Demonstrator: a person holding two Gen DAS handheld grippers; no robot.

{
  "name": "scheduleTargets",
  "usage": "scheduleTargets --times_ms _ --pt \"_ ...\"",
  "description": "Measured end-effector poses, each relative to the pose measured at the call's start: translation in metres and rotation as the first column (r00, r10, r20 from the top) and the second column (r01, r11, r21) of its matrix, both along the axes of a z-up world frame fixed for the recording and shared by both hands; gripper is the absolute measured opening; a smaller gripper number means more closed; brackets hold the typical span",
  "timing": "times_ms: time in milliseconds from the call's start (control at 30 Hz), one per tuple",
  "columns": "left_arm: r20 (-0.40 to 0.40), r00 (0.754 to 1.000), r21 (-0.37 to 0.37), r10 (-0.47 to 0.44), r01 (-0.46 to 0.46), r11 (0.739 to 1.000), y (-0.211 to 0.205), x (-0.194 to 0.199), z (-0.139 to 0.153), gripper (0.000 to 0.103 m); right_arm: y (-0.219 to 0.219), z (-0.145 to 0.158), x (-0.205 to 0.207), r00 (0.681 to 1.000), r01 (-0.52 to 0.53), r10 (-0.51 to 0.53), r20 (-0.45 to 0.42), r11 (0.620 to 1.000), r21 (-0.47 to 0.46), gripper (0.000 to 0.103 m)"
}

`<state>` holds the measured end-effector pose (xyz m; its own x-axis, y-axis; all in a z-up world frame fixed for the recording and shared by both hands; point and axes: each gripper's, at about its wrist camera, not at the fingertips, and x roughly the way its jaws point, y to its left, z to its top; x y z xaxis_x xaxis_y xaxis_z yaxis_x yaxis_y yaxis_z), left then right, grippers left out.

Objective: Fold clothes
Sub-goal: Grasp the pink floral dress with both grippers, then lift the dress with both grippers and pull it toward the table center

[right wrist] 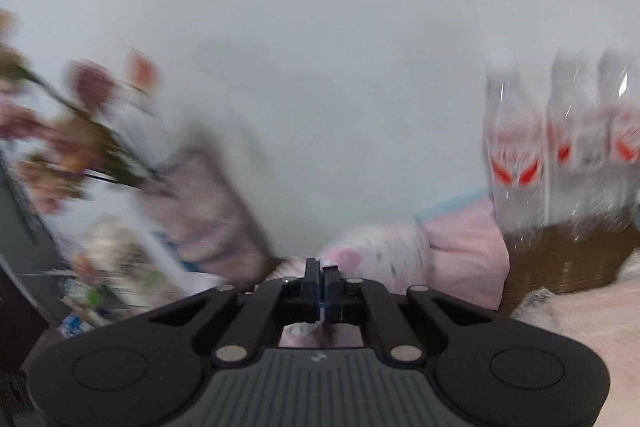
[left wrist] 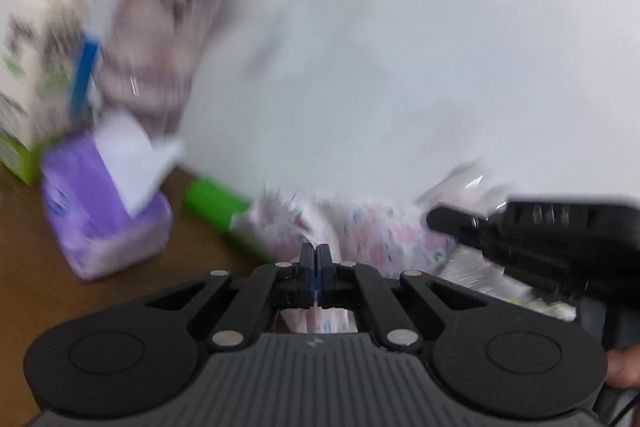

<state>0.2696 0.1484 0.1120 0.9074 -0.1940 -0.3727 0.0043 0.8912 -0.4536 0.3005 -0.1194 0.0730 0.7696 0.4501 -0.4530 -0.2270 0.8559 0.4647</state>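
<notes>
Both views smeared by motion blur. Your left tongs [left wrist: 315, 254] pressed together, pinching printed white garment [left wrist: 372, 231]; cloth bunches just ahead, print unreadable. Your right tongs [right wrist: 321, 274] likewise pinching same garment [right wrist: 376, 251], pink cloth [right wrist: 468, 247] beside it. On brown surface [left wrist: 32, 267]: purple tissue pack [left wrist: 104, 203], green tube [left wrist: 216, 203] partly hidden under garment. Bottles [right wrist: 560, 147] in wicker basket [right wrist: 560, 259], labels illegible. Flowers [right wrist: 60, 131] blurred, cut off at left edge.
</notes>
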Motion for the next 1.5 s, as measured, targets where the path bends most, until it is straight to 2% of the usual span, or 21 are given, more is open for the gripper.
scheduleTargets --times_ms 67,267,333,433,500,567,633,700,733,767,833,867,900,933,967,1033,1100,1167,1233,1367,1500 --pt "0.082 0.996 0.002 -0.019 0.019 1.0 0.006 -0.051 0.034 0.001 -0.015 0.008 -0.056 0.999 -0.011 0.011 0.033 1.0 0.008 0.001" --pt "-0.028 1.0 0.027 0.008 -0.007 1.0 0.002 -0.209 -0.025 0.001 -0.059 0.034 -0.225 0.991 -0.045 0.041 0.131 0.998 0.032 0.002" --pt "-0.066 0.998 0.036 0.018 -0.016 0.999 0.001 -0.261 -0.046 0.001 -0.072 0.039 -0.28 0.987 -0.055 0.049 0.155 0.998 0.032 0.009" --pt "-0.123 0.992 0.051 0.034 -0.028 0.998 -0.001 -0.34 -0.076 0.001 -0.076 0.003 -0.336 0.997 -0.041 0.045 0.067 0.997 -0.061 0.029" --pt "-0.161 0.986 0.061 0.045 -0.036 0.997 -0.002 -0.393 -0.097 0.001 -0.079 -0.022 -0.373 0.999 -0.036 0.037 0.009 0.992 -0.123 0.031" --pt "-0.12 0.991 0.158 0.057 -0.038 0.987 -0.012 -0.409 -0.092 0.001 -0.079 -0.044 -0.408 0.999 -0.037 0.031 -0.035 0.982 -0.186 0.052" --pt "-0.094 0.992 0.244 0.089 -0.064 0.968 -0.019 -0.411 -0.081 0.001 -0.058 -0.035 -0.424 0.992 -0.064 0.092 0.088 0.959 -0.275 0.061" --pt "-0.068 0.993 0.281 0.098 -0.075 0.957 -0.026 -0.41 -0.073 0.001 -0.036 -0.027 -0.432 0.96 -0.029 0.136 0.246 0.919 -0.394 0.071" --pt "-0.062 0.993 0.281 0.101 -0.08 0.957 -0.026 -0.408 -0.072 0.001 -0.023 -0.027 -0.432 0.94 -0.012 0.166 0.3 0.89 -0.455 0.082" --pt "-0.064 0.992 0.282 0.107 -0.085 0.956 -0.026 -0.409 -0.077 0.001 -0.009 -0.034 -0.424 0.935 -0.046 0.22 0.278 0.853 -0.519 0.088" --pt "-0.077 0.989 0.284 0.129 -0.102 0.954 -0.023 -0.41 -0.087 0.001 0.02 -0.05 -0.407 0.92 -0.112 0.323 0.225 0.762 -0.638 0.084" --pt "-0.089 0.986 0.284 0.144 -0.114 0.952 -0.02 -0.41 -0.093 0.001 0.033 -0.058 -0.399 0.914 -0.138 0.359 0.19 0.715 -0.686 0.065" --pt "-0.1 0.982 0.284 0.16 -0.126 0.95 -0.017 -0.409 -0.098 0.001 0.038 -0.066 -0.389 0.93 -0.142 0.337 0.147 0.697 -0.703 0.043" --pt "-0.107 0.979 0.284 0.171 -0.135 0.949 -0.012 -0.409 -0.099 0.001 0.034 -0.07 -0.38 0.952 -0.125 0.282 0.12 0.715 -0.687 0.007" --pt "-0.113 0.977 0.284 0.182 -0.144 0.948 -0.008 -0.408 -0.101 0.001 0.024 -0.065 -0.375 0.966 -0.113 0.234 0.111 0.766 -0.633 0.008" --pt "-0.125 0.971 0.285 0.203 -0.161 0.945 0.001 -0.406 -0.103 0.001 -0.021 -0.045 -0.368 0.984 -0.085 0.138 0.11 0.916 -0.391 0.008" --pt "-0.137 0.965 0.285 0.224 -0.178 0.942 0.01 -0.404 -0.106 0.001 -0.064 -0.037 -0.362 0.994 0.021 0.005 0.111 0.972 -0.236 0.008" --pt "-0.15 0.958 0.286 0.245 -0.195 0.938 0.019 -0.402 -0.109 0.001 -0.112 -0.04 -0.357 0.987 0.156 -0.147 0.066 0.975 -0.16 0.012" --pt "-0.142 0.956 0.288 0.258 -0.21 0.935 0.021 -0.403 -0.109 0.002 -0.145 -0.047 -0.36 0.962 0.272 -0.272 0.018 0.951 -0.15 0.022" --pt "-0.119 0.959 0.281 0.257 -0.215 0.935 0.022 -0.41 -0.109 0.003 -0.172 -0.052 -0.383 0.938 0.34 -0.347 0.009 0.915 -0.217 0.054" --pt "-0.047 0.966 0.274 0.256 -0.234 0.933 0.023 -0.415 -0.077 0.004 -0.151 -0.039 -0.39 0.963 0.264 -0.249 0.103 0.95 -0.167 0.073"
